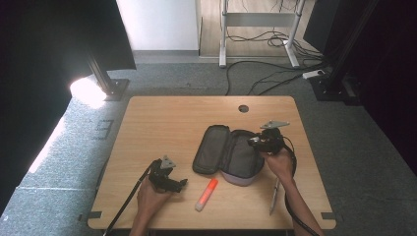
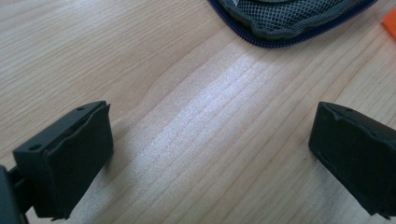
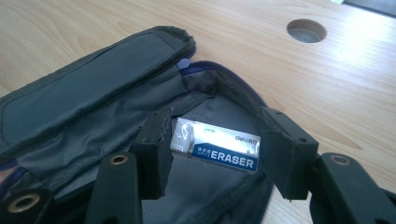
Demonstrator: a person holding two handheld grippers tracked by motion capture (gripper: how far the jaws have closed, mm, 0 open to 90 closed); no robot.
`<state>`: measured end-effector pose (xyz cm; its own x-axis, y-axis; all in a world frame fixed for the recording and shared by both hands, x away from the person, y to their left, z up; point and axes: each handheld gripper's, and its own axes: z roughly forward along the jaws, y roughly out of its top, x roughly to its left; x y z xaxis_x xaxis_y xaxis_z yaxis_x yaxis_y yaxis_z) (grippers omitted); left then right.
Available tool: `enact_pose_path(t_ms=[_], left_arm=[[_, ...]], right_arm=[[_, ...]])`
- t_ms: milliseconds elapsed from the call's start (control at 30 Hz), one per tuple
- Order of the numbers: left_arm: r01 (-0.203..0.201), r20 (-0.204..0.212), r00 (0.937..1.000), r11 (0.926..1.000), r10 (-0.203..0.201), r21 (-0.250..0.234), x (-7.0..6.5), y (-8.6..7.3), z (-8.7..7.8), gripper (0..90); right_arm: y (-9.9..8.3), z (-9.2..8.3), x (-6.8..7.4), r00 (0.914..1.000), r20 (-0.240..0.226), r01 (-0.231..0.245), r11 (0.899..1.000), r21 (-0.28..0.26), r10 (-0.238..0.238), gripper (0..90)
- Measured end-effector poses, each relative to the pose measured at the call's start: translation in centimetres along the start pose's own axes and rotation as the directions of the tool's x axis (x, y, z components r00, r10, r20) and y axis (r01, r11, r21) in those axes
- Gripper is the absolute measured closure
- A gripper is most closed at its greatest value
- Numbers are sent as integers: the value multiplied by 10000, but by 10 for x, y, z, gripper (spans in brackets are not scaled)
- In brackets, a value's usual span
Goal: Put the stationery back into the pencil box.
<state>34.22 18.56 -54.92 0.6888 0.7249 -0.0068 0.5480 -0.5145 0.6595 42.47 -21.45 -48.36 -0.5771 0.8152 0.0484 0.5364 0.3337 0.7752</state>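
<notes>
The eraser point(image 3: 215, 146), its wrapper reading "ERASER" in white on a blue band under a small logo, lies inside the open pencil case point(image 1: 227, 152), long axis crosswise to the right tool point(image 3: 215, 151), whose jaws stand half spread at its two ends; I cannot tell whether they press on it. The case sits right of the middle of the desk point(image 1: 162, 118), with bare wood toward 12 o'clock up to a round cable hole point(image 3: 306, 30). At 7 o'clock the left tool point(image 2: 210, 156) stands spread wide over bare wood, an orange marker point(image 1: 206, 193) just beside it and a pen point(image 1: 274, 195) near the front edge at 5 o'clock.
</notes>
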Motion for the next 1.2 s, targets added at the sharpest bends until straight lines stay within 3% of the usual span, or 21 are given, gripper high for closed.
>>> enact_pose_path(t_ms=[400,1200], left_arm=[[-2,9,10000,10000,2,-1,0,0,0,0],[3,10,10000,10000,-3,-4,0,0,0,0]], right_arm=[[-1,20,14,9984,-199,533,9979,375,-526,455],[-12,54,12,9982,56,590,9882,1415,-604,453]])
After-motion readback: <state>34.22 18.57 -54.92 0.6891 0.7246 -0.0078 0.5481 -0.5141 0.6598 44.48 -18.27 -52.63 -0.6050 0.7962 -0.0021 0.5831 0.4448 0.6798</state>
